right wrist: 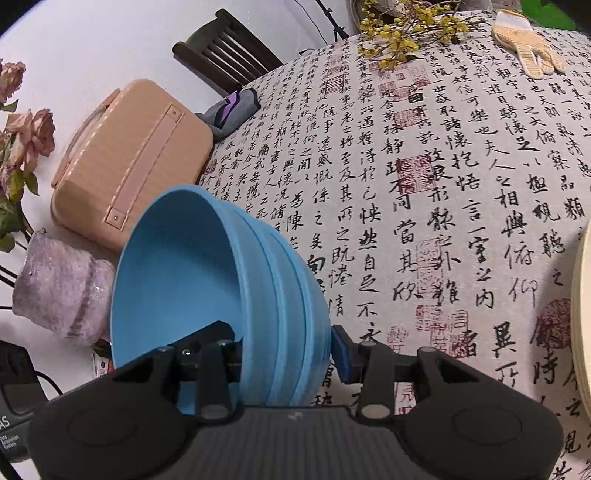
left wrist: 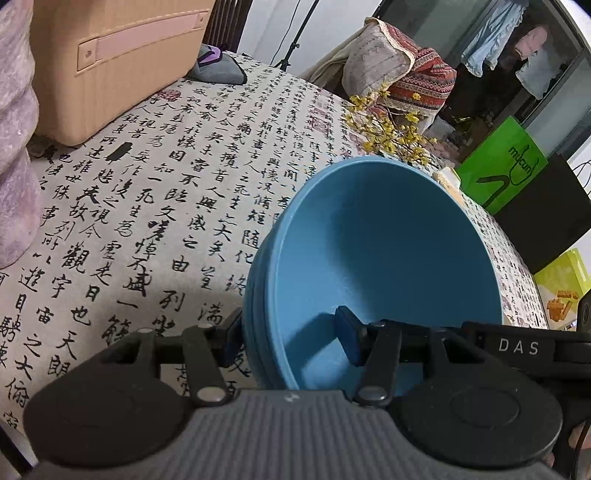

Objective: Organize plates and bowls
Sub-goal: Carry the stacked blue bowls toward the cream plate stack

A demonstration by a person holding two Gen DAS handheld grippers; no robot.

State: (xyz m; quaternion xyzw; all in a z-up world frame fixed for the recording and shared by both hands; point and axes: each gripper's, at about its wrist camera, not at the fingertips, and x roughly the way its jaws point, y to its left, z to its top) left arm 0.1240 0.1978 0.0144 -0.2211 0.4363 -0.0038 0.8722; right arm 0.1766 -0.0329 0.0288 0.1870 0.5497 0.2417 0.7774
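The stack of blue bowls (left wrist: 373,266) hangs tilted above the worktop (left wrist: 155,206), gripped from both sides. The left gripper (left wrist: 291,341) pinches one side of the stack's rim, one finger outside the wall and the other inside the top bowl. The right gripper (right wrist: 286,349) pinches the opposite side the same way, its fingers closed on the nested walls.

Under and ahead of the bowls the calligraphy-printed cloth lies bare over a wide stretch, the widest open room on the worktop. Along the far edge sit a beige case (right wrist: 129,158) with a pink handle strip, a folded grey and purple cloth (right wrist: 229,109) just beside it, a spray of yellow flowers (right wrist: 406,33) and a knitted glove (right wrist: 528,48). A pale purple vase (right wrist: 59,291) with dried roses stands near the bowls on the left gripper's side. A cream stack of plates (right wrist: 581,314) crosses the right wrist view's right edge. A dark chair (right wrist: 229,48) stands beyond the worktop.
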